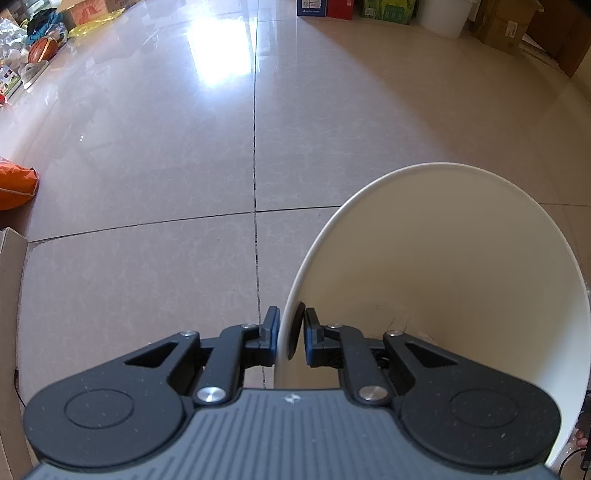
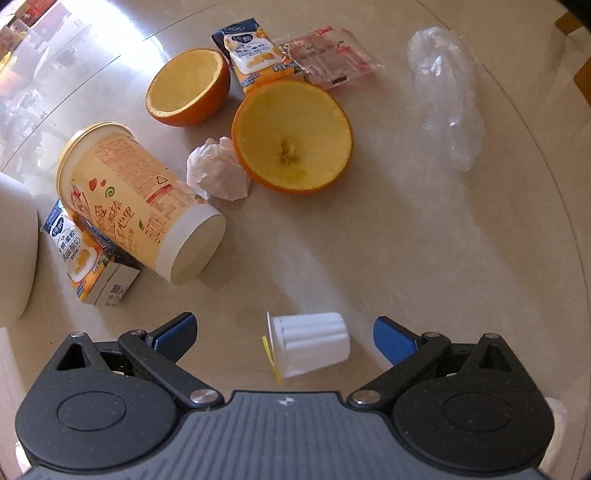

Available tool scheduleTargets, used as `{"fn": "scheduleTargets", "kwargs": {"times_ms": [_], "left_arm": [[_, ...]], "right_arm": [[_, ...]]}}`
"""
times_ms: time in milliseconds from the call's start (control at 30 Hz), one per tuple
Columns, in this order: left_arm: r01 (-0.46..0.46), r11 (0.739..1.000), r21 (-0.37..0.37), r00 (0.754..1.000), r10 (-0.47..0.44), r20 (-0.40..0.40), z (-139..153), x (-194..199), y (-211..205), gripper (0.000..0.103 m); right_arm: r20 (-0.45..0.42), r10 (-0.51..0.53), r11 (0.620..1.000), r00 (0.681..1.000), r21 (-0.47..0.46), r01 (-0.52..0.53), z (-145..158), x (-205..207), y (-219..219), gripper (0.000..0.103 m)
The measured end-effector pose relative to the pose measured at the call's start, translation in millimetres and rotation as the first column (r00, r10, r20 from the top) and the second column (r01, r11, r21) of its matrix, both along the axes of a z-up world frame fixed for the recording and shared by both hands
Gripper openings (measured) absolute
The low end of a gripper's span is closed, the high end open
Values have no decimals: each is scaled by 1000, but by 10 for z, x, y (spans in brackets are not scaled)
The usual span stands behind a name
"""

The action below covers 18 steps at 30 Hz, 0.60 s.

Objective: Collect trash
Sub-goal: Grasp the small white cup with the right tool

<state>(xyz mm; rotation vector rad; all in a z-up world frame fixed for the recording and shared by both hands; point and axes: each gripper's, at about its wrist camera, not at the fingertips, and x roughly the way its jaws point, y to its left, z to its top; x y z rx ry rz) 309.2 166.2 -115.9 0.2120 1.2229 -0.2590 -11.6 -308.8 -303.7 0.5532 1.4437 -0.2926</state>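
Note:
In the left wrist view my left gripper (image 1: 290, 334) is shut on the rim of a white bin (image 1: 443, 266), one finger outside the wall and one inside, holding it above the tiled floor. In the right wrist view my right gripper (image 2: 284, 330) stands open over a table (image 2: 424, 258), and a small white ribbed cup (image 2: 312, 341) lies on its side between the blue pads without touching them. Further off lie two hollow orange halves (image 2: 291, 136) (image 2: 188, 86), a crumpled tissue (image 2: 218, 170), a tall yellow drink cup (image 2: 136, 199) on its side, two small cartons (image 2: 92, 258) (image 2: 253, 51), a red-and-clear wrapper (image 2: 328, 55) and a clear plastic bag (image 2: 448, 96).
The table's round edge (image 2: 569, 221) curves down the right side. A white rounded object (image 2: 16, 240) stands at the table's left. On the floor are an orange bag (image 1: 16, 186), a cardboard box (image 1: 9, 314), a basketball (image 1: 44, 48) and boxes along the far wall (image 1: 506, 29).

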Motion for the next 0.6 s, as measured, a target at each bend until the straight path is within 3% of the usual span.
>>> {"fn": "scheduleTargets", "kwargs": {"times_ms": [267,600], "left_arm": [[0,1000,2,1000,0,-3,-4,4,-29,12],[-3,1000,-1,1000,3,-3,6,12,-11,12]], "right_arm": [[0,48,997,999,57,-48,-123,42,80,102],[-49,92,996,995,-4,-92,-170,2,135,73]]}}
